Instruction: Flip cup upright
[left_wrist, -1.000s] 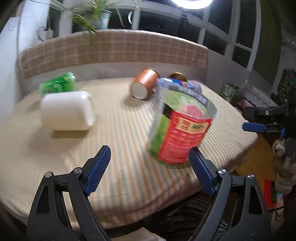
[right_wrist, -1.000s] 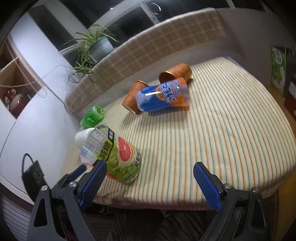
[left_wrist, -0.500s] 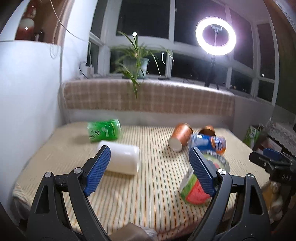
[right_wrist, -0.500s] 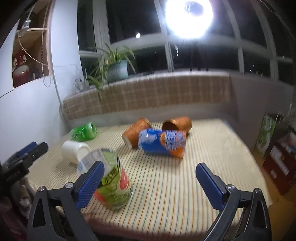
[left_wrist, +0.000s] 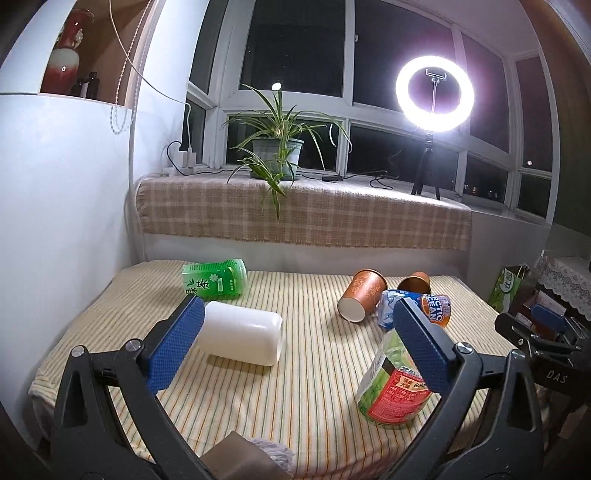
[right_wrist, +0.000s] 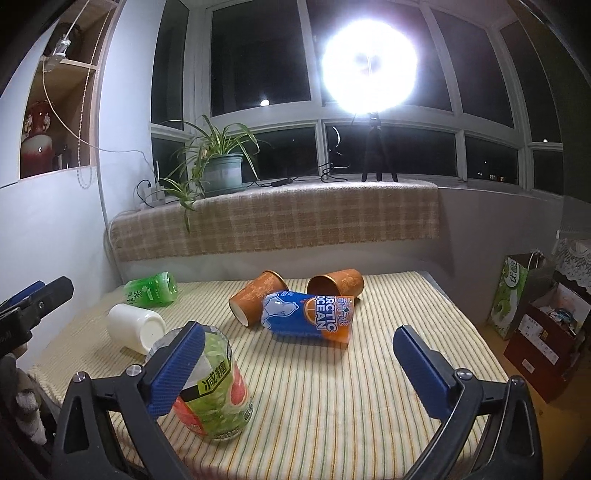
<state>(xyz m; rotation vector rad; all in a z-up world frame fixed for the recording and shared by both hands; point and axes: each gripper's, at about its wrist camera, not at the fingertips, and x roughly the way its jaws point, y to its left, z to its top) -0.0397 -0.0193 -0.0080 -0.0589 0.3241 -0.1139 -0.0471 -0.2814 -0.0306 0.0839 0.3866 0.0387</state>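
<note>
So the grapefruit cup is already standing on its base near the front edge of the table, mouth up as far as I can tell, though it looks a bit tilted in the fisheye, so take that with a grain of salt. In the left view the same cup sits low on the right, partly behind a pad. Neither tool has anything: the left tool is spread wide with nothing between its pads, and the right tool is just as wide and empty, both hanging back off the front of the table. My read is that one flip is done and we're at the pick-the-next-one stage. Everything else is on its side: the white cup just beyond the left tool, the green cup behind it, the blue Arctic Ocean cup mid-table, touching or nearly touching two orange cups, the second behind it. The white cup looks like the easy grab for the left tool, since it lies apart from the rest. Next move would need the pads lined up across its round body, a close, then a lift and rotate so the mouth faces up. Smooth side, so it could slip or roll away during the squeeze.
</note>
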